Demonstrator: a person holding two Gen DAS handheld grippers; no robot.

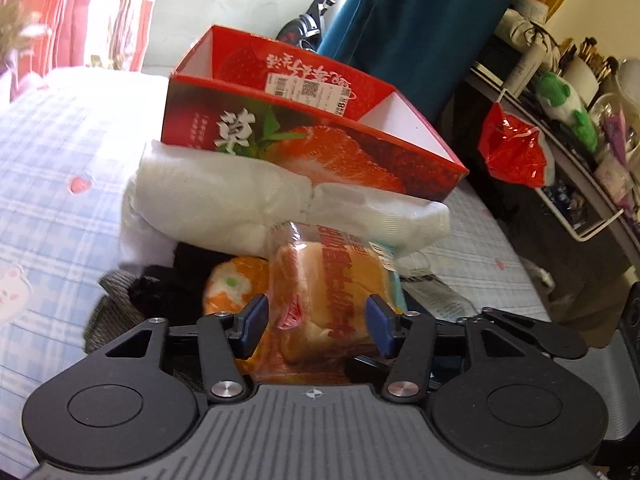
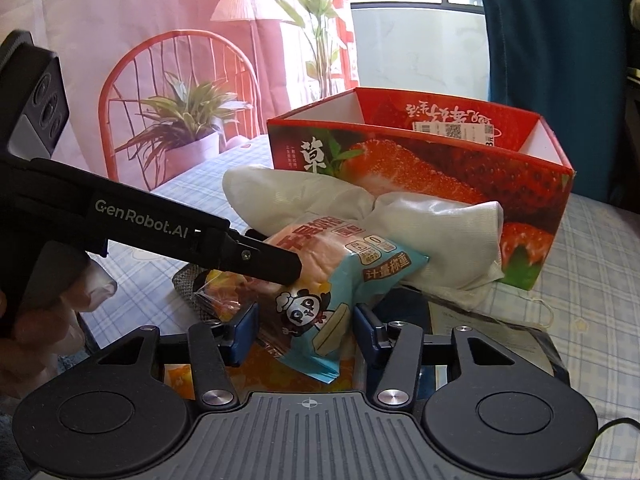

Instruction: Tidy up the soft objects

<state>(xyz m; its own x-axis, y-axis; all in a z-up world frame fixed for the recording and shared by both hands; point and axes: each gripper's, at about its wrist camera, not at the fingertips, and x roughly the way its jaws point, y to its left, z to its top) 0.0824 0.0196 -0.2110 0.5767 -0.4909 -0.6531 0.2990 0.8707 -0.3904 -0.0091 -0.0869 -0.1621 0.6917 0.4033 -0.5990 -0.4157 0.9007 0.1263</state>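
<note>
On the bed point(image 1: 48, 184), covered in a blue checked sheet, a pile of soft things is seen just in front of an open red strawberry box point(image 1: 304, 136). A rolled white cloth point(image 1: 224, 204) lies against the box's front wall. A wrapped bread packet point(image 1: 320, 292) rests on the pile, leaning on the cloth. The left gripper point(image 1: 316, 316) is closed on one end of the packet, its blue fingers point(image 1: 256, 316) pressed to the wrapper. The right gripper point(image 2: 304, 324) is set around the other end, its fingers close beside the wrapper; firm contact cannot be told.
</note>
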